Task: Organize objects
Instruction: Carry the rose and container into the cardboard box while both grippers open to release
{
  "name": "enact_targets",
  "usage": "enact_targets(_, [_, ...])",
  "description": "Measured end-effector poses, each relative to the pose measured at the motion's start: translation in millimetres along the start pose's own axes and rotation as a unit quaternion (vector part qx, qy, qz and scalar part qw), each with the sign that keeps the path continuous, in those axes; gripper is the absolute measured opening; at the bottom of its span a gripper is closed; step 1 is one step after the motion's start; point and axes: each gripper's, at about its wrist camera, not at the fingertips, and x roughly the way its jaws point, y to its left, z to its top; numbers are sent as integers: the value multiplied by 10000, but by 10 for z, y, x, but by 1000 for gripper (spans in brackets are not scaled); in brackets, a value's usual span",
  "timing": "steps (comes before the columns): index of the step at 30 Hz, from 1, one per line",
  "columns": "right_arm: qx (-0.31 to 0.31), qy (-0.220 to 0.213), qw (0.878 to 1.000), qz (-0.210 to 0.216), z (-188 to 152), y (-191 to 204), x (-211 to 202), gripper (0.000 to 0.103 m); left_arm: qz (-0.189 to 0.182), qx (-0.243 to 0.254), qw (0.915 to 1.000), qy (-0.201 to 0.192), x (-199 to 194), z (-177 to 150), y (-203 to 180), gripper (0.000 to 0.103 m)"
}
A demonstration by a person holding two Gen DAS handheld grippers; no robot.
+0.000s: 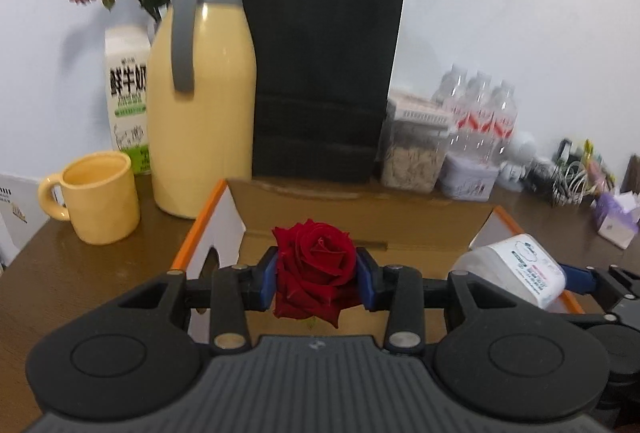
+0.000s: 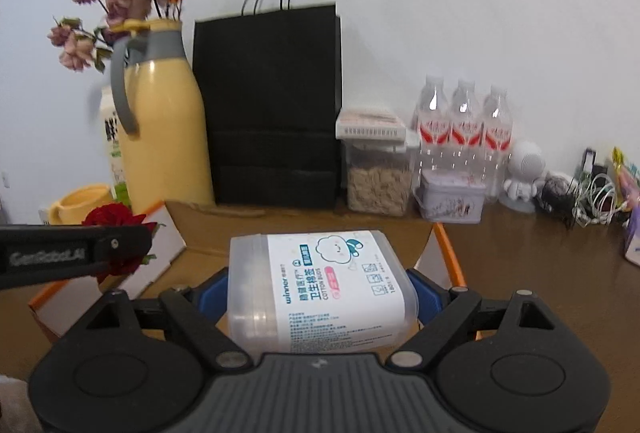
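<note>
Brown wooden tabletop (image 1: 80, 273) backed by a pale wall fills the left wrist view, and along that wall a yellow ceramic mug (image 1: 96, 197), a white milk carton (image 1: 127, 101), a tall yellow thermos jug with a grey handle (image 1: 204, 93) and a black paper carrier bag (image 1: 320, 81) are lined up. Just in front of them an open cardboard box with orange-edged flaps (image 1: 360, 217) is seen, its inside apparently still bare as far as it shows. The left gripper (image 1: 316, 269) is closed on a dark red rose bloom (image 1: 314, 265), which is pinched between the blue pads and held above the near part of the box (the stem is hidden). In the right wrist view the same wall is seen, with a clear container of oats (image 2: 378, 173), three clear water bottles with red labels (image 2: 464, 125) and a small lilac tin (image 2: 450, 199) standing further right. The right gripper (image 2: 316, 293) is clamped on a translucent plastic box of cotton buds with a white label (image 2: 320, 285), lying on its side between the fingers, over the open cardboard box. Both items are judged to be picked up but not yet set down; lowering and releasing them is left, presumably into the box.
</note>
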Motion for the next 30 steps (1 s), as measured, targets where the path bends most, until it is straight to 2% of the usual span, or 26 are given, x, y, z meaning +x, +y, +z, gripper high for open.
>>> enact_targets(3, [-30, 197, 9998, 17, -49, -14, 88, 89, -17, 19, 9999, 126, 62, -42, 23, 42])
enact_targets(4, [-46, 248, 9997, 23, -71, -11, 96, 89, -4, 35, 9999, 150, 72, -52, 27, 46])
enact_targets(6, [-66, 325, 9994, 14, -98, -4, 114, 89, 58, 43, 9998, 160, 83, -62, 34, 62])
enact_targets(8, [-61, 359, 9993, -25, -110, -11, 120, 90, 85, 57, 9999, 116, 73, -67, 31, 91])
enact_targets(9, [-50, 339, 9994, -34, -109, -21, 114, 93, 88, 57, 9999, 69, 59, -75, 31, 99])
enact_targets(10, [-35, 292, 9996, -41, -109, -24, 91, 101, 99, 42, 9999, 4, 42, -76, 28, 103])
enact_targets(11, [-29, 251, 9997, -53, -98, -30, 74, 103, 135, 35, 9999, -46, 29, -69, 25, 103])
enact_targets(22, [-34, 41, 10000, -49, -38, -43, -37, 103, 123, 25, 9999, -91, -12, -39, 14, 103])
enact_targets(30, [13, -327, 9995, 26, 48, -97, -306, 103, 40, -30, 9990, -445, -342, 16, 33, 103])
